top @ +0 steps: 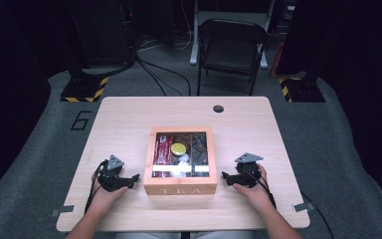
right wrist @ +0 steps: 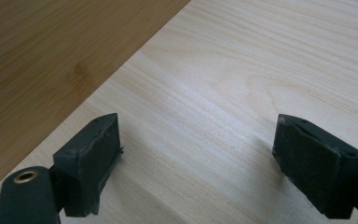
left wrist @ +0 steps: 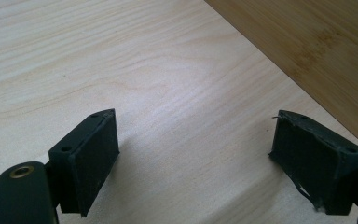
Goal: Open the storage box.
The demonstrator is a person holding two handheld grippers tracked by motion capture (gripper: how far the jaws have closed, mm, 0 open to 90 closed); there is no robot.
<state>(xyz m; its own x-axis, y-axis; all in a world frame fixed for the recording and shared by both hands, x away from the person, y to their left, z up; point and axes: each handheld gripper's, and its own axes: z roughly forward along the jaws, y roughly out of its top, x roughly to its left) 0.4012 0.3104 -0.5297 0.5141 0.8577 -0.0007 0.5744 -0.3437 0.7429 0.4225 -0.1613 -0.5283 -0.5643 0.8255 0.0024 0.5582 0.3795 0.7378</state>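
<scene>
Pale matt wood table (top: pixel 129 114), darker smooth wooden tea box (top: pixel 180 189)

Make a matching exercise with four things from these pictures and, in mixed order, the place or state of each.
Things:
1. wooden tea box with glass lid
2. left tongs
3. black folding chair
4. small dark round hole

Places or states:
A. on the floor behind the table
B. near the far edge of the light wooden table
C. middle of the table
D. open, left of the box

Pairs: 1-C, 2-D, 3-A, 4-B
</scene>
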